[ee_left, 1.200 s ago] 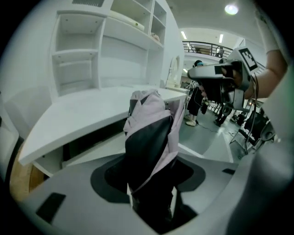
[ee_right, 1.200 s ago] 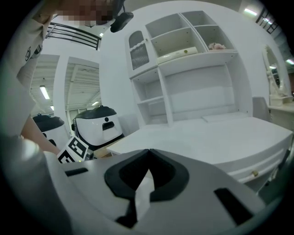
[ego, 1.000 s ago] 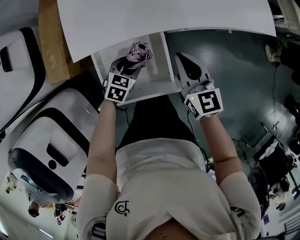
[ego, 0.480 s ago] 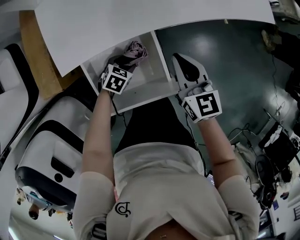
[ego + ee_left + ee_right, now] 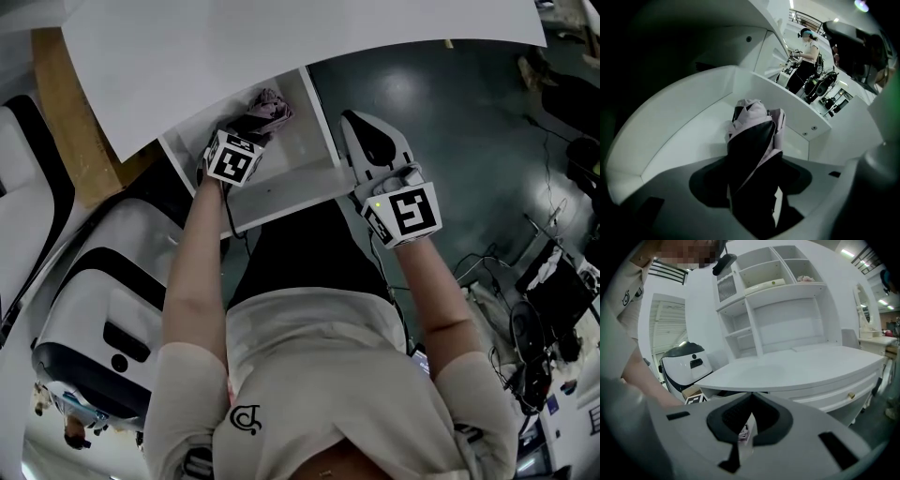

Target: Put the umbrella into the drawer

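The folded umbrella point(image 5: 269, 105), pink and black, lies in the open white drawer point(image 5: 281, 192) under the desk top. My left gripper point(image 5: 249, 129) points steeply down into the drawer over it. In the left gripper view the umbrella point(image 5: 757, 136) lies between the jaws of the left gripper point(image 5: 754, 187), which are opening; a thin white gap shows beside it, above the drawer floor point(image 5: 684, 136). My right gripper point(image 5: 364, 131) hangs just right of the drawer's side wall, shut and holding nothing. In the right gripper view the right gripper point(image 5: 751, 397) has its tips together.
The white desk top point(image 5: 281, 47) overhangs the drawer's back. A white and black machine point(image 5: 103, 309) stands at the left beside a cardboard box point(image 5: 61, 103). Dark floor with cables point(image 5: 553, 281) lies to the right. White shelves point(image 5: 773, 282) rise behind the desk.
My left gripper has sunk into the drawer with the umbrella and tipped further down. The right gripper has barely shifted beside the drawer.
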Demonstrator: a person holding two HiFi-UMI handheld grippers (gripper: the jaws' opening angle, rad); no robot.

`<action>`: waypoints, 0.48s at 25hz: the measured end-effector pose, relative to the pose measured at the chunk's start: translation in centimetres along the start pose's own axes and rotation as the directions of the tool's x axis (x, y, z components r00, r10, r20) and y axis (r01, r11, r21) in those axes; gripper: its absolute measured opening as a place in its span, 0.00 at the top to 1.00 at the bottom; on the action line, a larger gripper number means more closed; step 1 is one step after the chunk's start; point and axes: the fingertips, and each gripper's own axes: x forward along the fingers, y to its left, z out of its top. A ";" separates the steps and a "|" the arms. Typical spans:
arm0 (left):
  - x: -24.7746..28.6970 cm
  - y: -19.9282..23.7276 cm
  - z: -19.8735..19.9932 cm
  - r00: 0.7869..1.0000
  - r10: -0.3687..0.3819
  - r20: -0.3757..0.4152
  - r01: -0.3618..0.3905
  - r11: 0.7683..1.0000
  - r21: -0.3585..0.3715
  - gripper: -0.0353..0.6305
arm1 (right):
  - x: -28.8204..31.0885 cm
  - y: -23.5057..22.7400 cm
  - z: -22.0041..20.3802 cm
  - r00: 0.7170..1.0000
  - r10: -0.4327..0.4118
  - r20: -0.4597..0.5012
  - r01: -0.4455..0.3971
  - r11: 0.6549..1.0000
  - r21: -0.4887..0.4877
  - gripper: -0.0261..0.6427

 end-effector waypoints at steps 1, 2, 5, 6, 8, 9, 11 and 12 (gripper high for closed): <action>-0.1 0.0 0.0 1.000 -0.001 0.002 0.001 1.000 -0.006 0.50 | 0.0 0.1 0.2 1.000 0.003 0.000 -0.003 1.000 -0.004 0.95; -0.2 -0.1 0.1 1.000 -0.004 0.005 0.004 1.000 -0.011 0.46 | 0.1 0.2 0.5 1.000 0.004 0.001 -0.004 1.000 -0.006 0.95; -1.1 -0.5 0.5 1.000 -0.009 0.014 0.009 1.000 -0.008 0.42 | 0.0 0.5 1.6 1.000 0.004 0.011 -0.003 1.000 -0.010 0.95; -1.6 -0.7 0.9 1.000 -0.004 0.023 0.004 1.000 0.002 0.42 | -0.1 0.7 2.0 1.000 0.006 0.014 -0.006 1.000 -0.012 0.95; -3.3 -1.2 2.1 0.998 0.013 0.058 -0.015 0.999 0.036 0.42 | -0.3 1.4 2.8 1.000 0.019 0.018 -0.018 1.000 -0.021 0.95; -4.3 -1.5 2.9 0.996 0.019 0.084 -0.023 0.998 0.051 0.41 | -0.4 1.8 3.2 0.999 0.028 0.018 -0.028 0.999 -0.027 0.95; -6.3 -2.1 4.5 0.991 0.021 0.130 -0.030 0.998 0.064 0.42 | -0.6 2.5 3.9 0.999 0.047 0.020 -0.046 0.998 -0.042 0.95; -7.3 -2.3 5.3 0.989 0.026 0.145 -0.036 0.997 0.066 0.42 | -0.6 2.8 4.4 0.998 0.055 0.022 -0.054 0.997 -0.054 0.95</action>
